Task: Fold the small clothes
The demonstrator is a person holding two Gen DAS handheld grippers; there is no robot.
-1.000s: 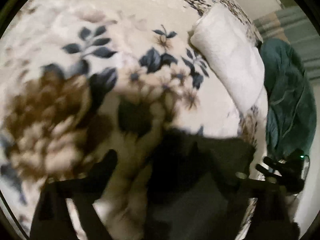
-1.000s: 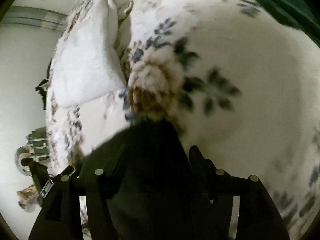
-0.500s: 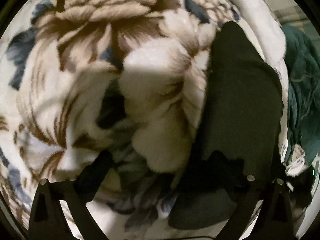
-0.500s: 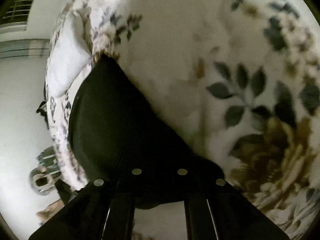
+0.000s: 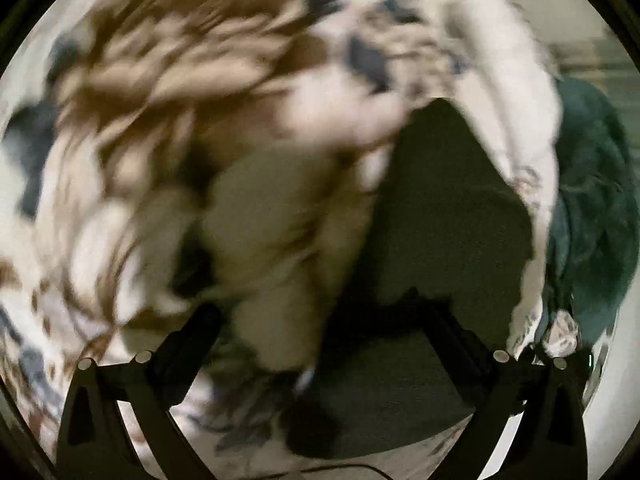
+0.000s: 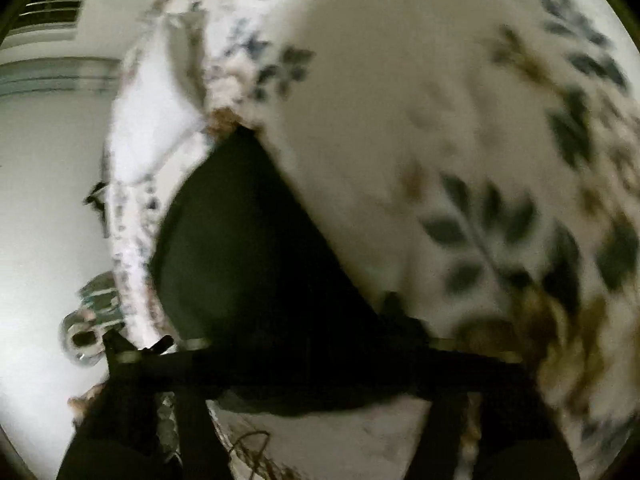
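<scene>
My left gripper [image 5: 316, 320] has its two black fingers [image 5: 192, 340] spread wide apart, with nothing pinched between them. Under it lies a fluffy blanket [image 5: 168, 92] with big brown flowers and dark blue leaves, and this view is very blurry. The dark cloth [image 5: 440, 220], a small black piece of clothing, lies on the blanket on the right side of this view. Its near edge runs under my right finger, but I cannot tell if the finger touches it. Past the cloth, far to the right, a white towel [image 5: 516, 92] lies along the blanket, and beside that sits a dark green bundle [image 5: 592, 200] of fabric. My right gripper [image 6: 316, 356] is low and close to the same dark cloth [image 6: 248, 248]. In that view the cloth looks like a black pointed shape, with its tip far away and its wide end near my fingers. The fingers are black on black there and blurred, so I cannot tell if they are closed on the cloth or not. The flower blanket [image 6: 400, 100] fills the right side of that view, and the white towel [image 6: 152, 120] lies to the far left.
</scene>
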